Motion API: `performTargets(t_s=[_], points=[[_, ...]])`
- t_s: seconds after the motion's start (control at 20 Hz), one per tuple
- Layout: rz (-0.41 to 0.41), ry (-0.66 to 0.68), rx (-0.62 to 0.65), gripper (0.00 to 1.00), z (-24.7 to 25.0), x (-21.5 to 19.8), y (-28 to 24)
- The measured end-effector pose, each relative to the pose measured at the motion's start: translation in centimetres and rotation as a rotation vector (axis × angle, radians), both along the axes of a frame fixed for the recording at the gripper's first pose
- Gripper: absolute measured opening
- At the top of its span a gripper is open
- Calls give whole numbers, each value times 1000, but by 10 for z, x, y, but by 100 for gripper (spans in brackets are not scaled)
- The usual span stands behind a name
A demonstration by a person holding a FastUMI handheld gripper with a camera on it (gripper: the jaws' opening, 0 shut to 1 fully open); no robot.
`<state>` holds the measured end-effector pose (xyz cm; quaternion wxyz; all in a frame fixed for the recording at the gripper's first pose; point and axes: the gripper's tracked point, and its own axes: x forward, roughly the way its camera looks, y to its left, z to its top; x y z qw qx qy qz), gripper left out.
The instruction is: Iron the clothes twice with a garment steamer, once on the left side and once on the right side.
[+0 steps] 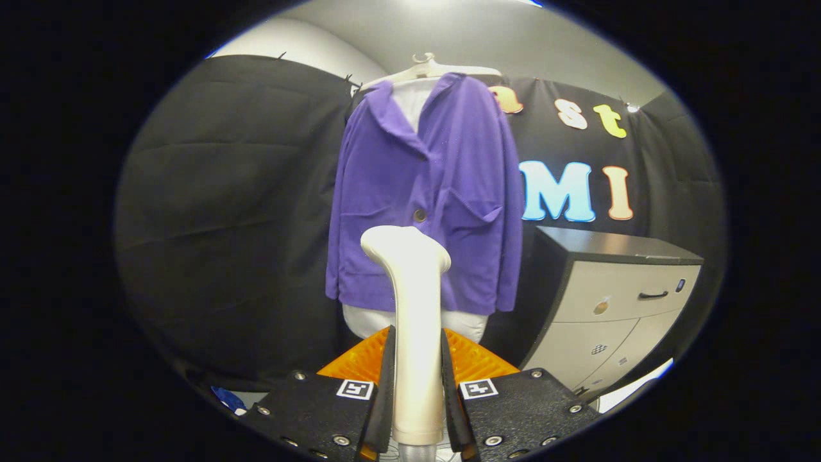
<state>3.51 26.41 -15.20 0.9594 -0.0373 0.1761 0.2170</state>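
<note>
A purple jacket [426, 192] hangs on a white hanger [428, 67] over a white garment, straight ahead and beyond the fingers. A cream-white garment steamer [414, 308] stands upright between the fingers, its head reaching up in front of the jacket's lower half but still apart from the cloth. My gripper [415, 378] is shut on the steamer's handle, both fingers pressing its sides.
A low cabinet [609, 308] with a dark top and pale drawers stands to the right of the jacket. Black cloth walls close the booth behind and to the left.
</note>
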Motion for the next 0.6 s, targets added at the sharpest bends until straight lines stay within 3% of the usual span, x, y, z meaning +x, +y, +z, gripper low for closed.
performTargets(t_s=[0.3, 0.6], points=[[-74, -99, 52, 34, 79, -8, -102], [-143, -132, 100, 35, 112, -35, -196]])
